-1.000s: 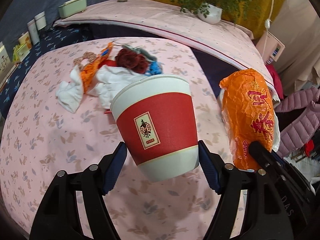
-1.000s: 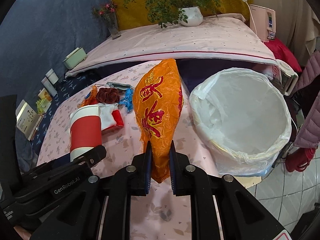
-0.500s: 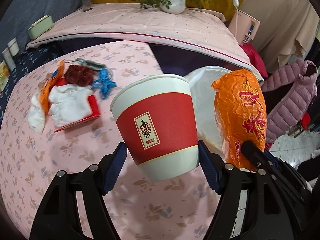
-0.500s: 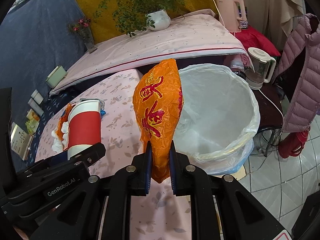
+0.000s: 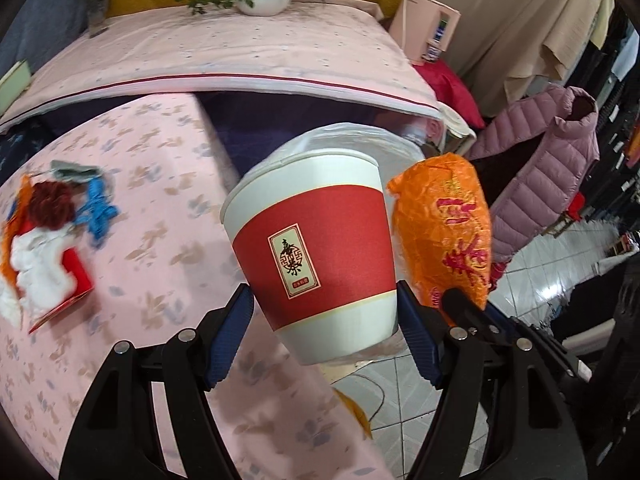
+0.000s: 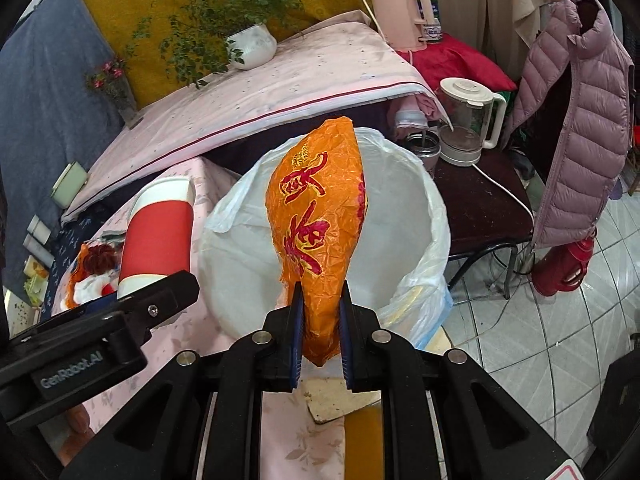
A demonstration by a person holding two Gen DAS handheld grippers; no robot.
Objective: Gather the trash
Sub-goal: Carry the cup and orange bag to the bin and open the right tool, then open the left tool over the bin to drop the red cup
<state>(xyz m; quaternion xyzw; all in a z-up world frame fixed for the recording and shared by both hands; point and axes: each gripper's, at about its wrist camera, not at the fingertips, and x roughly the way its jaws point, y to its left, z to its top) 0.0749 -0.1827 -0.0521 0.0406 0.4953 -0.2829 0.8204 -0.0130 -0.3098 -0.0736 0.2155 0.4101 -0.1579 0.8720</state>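
Observation:
My left gripper (image 5: 325,322) is shut on a red and white paper cup (image 5: 316,252), held upright at the table's right edge, in front of the bin. The cup also shows in the right wrist view (image 6: 156,236). My right gripper (image 6: 320,316) is shut on a crumpled orange plastic bag (image 6: 320,216) with red characters, held up over the white-lined trash bin (image 6: 416,216). The bag also shows in the left wrist view (image 5: 444,236). More trash (image 5: 52,236) lies on the pink tablecloth at the left: white tissue, red card, blue and dark red scraps.
The pink flowered table (image 5: 160,208) is left of the bin. Behind it is a long covered bench with a potted plant (image 6: 248,44) and a pink kettle (image 6: 404,12). A blender (image 6: 464,120) on a dark stool and a hanging pink jacket (image 6: 576,120) are right of the bin.
Both grippers have swung right, away from the trash pile and off the table's edge. The orange bag now hangs over the bin opening, and the cup is close beside the bin.

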